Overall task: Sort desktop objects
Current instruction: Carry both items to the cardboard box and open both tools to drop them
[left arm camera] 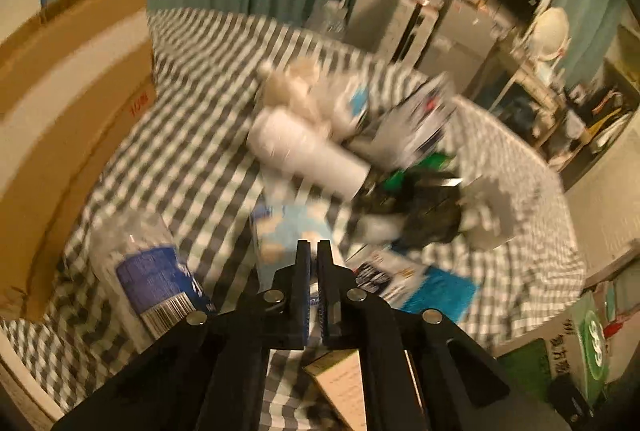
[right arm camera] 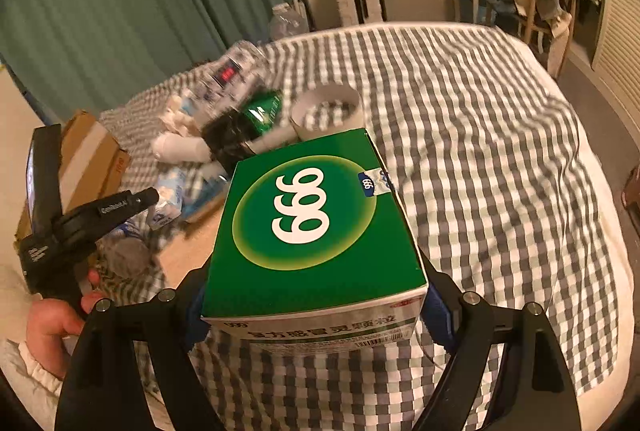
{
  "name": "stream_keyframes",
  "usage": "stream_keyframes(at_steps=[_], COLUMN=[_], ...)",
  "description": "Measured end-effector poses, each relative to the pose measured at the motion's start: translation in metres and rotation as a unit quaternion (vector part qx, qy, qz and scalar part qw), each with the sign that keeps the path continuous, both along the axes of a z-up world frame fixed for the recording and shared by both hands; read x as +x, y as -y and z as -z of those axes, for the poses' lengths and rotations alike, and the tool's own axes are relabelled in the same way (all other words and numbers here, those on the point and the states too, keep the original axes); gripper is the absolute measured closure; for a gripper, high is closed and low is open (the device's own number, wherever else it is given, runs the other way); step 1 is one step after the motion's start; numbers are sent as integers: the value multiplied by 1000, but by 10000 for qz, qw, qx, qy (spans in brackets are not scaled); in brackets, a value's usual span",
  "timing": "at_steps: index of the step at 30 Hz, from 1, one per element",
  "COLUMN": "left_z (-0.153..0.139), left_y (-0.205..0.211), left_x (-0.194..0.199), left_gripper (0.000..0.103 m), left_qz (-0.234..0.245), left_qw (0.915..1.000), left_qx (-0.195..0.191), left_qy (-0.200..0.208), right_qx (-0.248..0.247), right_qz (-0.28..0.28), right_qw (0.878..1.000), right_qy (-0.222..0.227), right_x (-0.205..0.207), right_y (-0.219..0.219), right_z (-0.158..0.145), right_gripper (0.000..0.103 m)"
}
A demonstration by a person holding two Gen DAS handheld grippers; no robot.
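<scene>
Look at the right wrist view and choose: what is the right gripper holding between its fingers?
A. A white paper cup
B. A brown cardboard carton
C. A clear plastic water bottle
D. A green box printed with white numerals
D: the right gripper is clamped on the green box, whose top shows white numerals in a circle, held above the checked cloth.

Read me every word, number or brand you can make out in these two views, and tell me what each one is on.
"999", upside down in white, on the top of the green box held in the right gripper.
"999" again, on the small blue seal at that box's far edge.
Chinese line on the box's white front: too blurred to read.
Red print on the cardboard box: blurred.
Blue label on the plastic bottle: blurred.
</scene>
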State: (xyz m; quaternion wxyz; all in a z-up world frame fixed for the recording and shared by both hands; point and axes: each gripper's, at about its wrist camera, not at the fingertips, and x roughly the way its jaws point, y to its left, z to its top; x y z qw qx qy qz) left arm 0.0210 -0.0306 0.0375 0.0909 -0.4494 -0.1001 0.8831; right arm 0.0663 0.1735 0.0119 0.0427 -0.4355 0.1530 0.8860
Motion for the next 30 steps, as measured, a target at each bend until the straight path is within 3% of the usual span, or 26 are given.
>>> stream_keyframes(at_steps=[1,4,7,9,11,13,16,18,24,27,30], left_z=[-4,-3,9,19,25,33,40,41,31,19,-1], left_y=[-2,-6,-13,-17,-19,-17,-24,-25,0,9,8], left_x=[1,-1,-8,-10,-10,-13,-15,-13,-7,-3,2], left_gripper=[101,101,86,40,28,28,28,35,58,63,63], left_qz=[109,247,152,29,-145,-241,-149,-70,-103,-141,-77], left_qw=[9999,9996,9991,9984,9979,9973,9950,9942,9972,9978,9990], left_qx=[23,26,-42,-105,-195,-248,-780,-890,-222,196,199], left_qy=[-101,105,394,561,603,651,610,592,706,617,380], right_qx=[48,53,83,86,70,11,-85,-167,-183,-126,-109], right_qz=[-15,-40,-42,-54,-40,-23,-2,-1,-26,-72,-105], right_qw=[10000,9999,9999,9999,10000,10000,10000,9999,9998,9999,9998], right_qy=[-46,-150,-127,-70,-43,-33,4,34,31,-33,-93], right_x=[0,4,7,7,6,5,3,1,1,3,5], right_y=[2,7,10,11,8,4,-3,-4,-2,1,4], right_z=[-5,-14,-11,-7,-4,-2,4,7,7,1,-7], right_gripper=[19,19,19,19,19,19,19,19,19,19,19])
